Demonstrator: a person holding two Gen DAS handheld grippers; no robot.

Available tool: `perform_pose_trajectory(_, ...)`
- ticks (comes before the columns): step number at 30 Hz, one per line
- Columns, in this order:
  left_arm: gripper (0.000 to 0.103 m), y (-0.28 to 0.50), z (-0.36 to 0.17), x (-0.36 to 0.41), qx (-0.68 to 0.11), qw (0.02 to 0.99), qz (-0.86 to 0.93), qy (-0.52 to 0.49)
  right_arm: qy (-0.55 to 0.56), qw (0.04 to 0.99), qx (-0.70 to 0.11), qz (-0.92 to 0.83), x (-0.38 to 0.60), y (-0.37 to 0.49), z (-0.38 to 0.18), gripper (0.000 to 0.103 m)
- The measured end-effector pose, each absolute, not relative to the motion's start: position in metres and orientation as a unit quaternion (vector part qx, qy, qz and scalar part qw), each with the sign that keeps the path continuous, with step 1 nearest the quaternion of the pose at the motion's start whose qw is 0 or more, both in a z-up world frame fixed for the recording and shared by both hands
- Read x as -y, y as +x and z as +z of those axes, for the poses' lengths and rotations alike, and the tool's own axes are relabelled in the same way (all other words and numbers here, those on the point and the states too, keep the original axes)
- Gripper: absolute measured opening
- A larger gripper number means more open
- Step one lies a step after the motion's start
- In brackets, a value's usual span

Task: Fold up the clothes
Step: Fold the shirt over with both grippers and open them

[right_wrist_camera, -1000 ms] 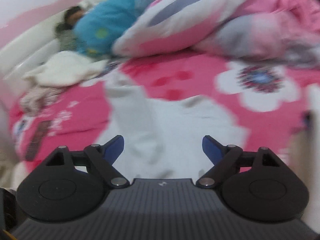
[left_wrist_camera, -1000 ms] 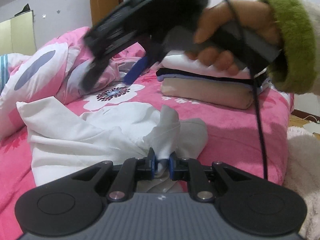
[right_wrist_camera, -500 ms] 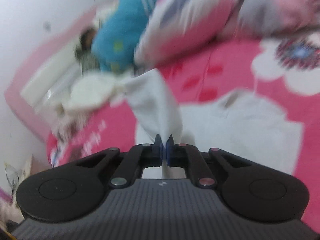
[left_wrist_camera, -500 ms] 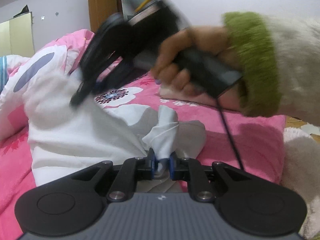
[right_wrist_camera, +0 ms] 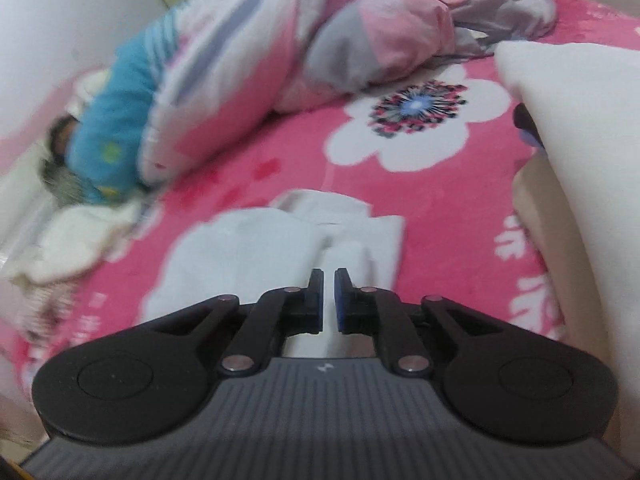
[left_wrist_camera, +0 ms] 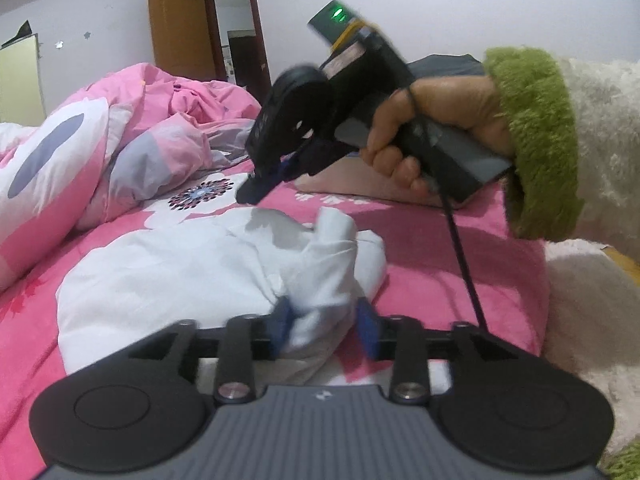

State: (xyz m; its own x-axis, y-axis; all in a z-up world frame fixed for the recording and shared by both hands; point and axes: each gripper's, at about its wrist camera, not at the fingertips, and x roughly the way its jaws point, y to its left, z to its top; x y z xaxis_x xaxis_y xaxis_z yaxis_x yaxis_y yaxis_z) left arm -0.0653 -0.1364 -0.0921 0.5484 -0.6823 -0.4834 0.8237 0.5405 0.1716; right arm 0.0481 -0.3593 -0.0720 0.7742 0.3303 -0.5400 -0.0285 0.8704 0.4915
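My left claw (left_wrist_camera: 325, 326) is opening around a bunch of the white shirt (left_wrist_camera: 192, 268) on the pink bed (left_wrist_camera: 440, 272). My right claw (right_wrist_camera: 329, 300) is opening just a crack above the shirt, holding nothing. Folded clothes (right_wrist_camera: 572, 92) sit far right.

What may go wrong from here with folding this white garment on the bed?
1. The jaws of the left gripper are opening around a bunched corner of the white garment; let go so, it may lie crumpled, not flat.
2. The right gripper, jaws opening and empty, hangs above the garment; its cable might snag on the left gripper.
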Motion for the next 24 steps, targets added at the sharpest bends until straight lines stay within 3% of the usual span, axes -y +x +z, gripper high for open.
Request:
perform_pose_trajectory(2, 0.055, -0.069, -0.089, 0.133, -0.181, 0.859, -0.440, 0.190, 0.233, 0.914, -0.312, 0.112, 0.357, 0.033, -0.062, 0.011)
perform_pose_trajectory(5, 0.058, -0.078, -0.079, 0.121, -0.173, 0.861, -0.444, 0.180, 0.225, 0.912, -0.313, 0.140, 0.350, 0.013, -0.048, 0.029)
perform_pose_trajectory(8, 0.058, -0.083, -0.071, 0.105, -0.164, 0.867, -0.436, 0.177, 0.226, 0.897, -0.339, 0.173, 0.339, 0.004, -0.047, 0.063)
perform_pose_trajectory(13, 0.057, -0.085, -0.076, 0.090, -0.170, 0.881, -0.388, 0.212, 0.213, 0.859, -0.422, 0.197, 0.316, 0.018, -0.071, 0.066)
perform_pose_trajectory(14, 0.057, -0.082, -0.078, 0.090, -0.175, 0.882, -0.379, 0.219, 0.211, 0.855, -0.428, 0.205, 0.313, 0.021, -0.074, 0.066)
perform_pose_trajectory(15, 0.057, -0.080, -0.081, 0.091, -0.179, 0.882, -0.375, 0.222, 0.208, 0.850, -0.434, 0.213, 0.310, 0.024, -0.077, 0.055)
perform_pose_trajectory(16, 0.057, -0.078, -0.083, 0.091, -0.182, 0.882, -0.373, 0.225, 0.206, 0.846, -0.440, 0.221, 0.308, 0.027, -0.080, 0.012)
perform_pose_trajectory(17, 0.056, -0.077, -0.083, 0.092, -0.181, 0.882, -0.371, 0.227, 0.206, 0.845, -0.439, 0.225, 0.307, 0.029, -0.080, 0.002)
perform_pose_trajectory(21, 0.056, -0.075, -0.085, 0.095, -0.176, 0.883, -0.366, 0.234, 0.209, 0.886, -0.351, 0.219, 0.325, 0.020, -0.040, 0.002)
perform_pose_trajectory(24, 0.056, -0.077, -0.089, 0.095, -0.174, 0.879, -0.372, 0.241, 0.201, 0.894, -0.348, 0.197, 0.336, 0.019, -0.046, 0.002)
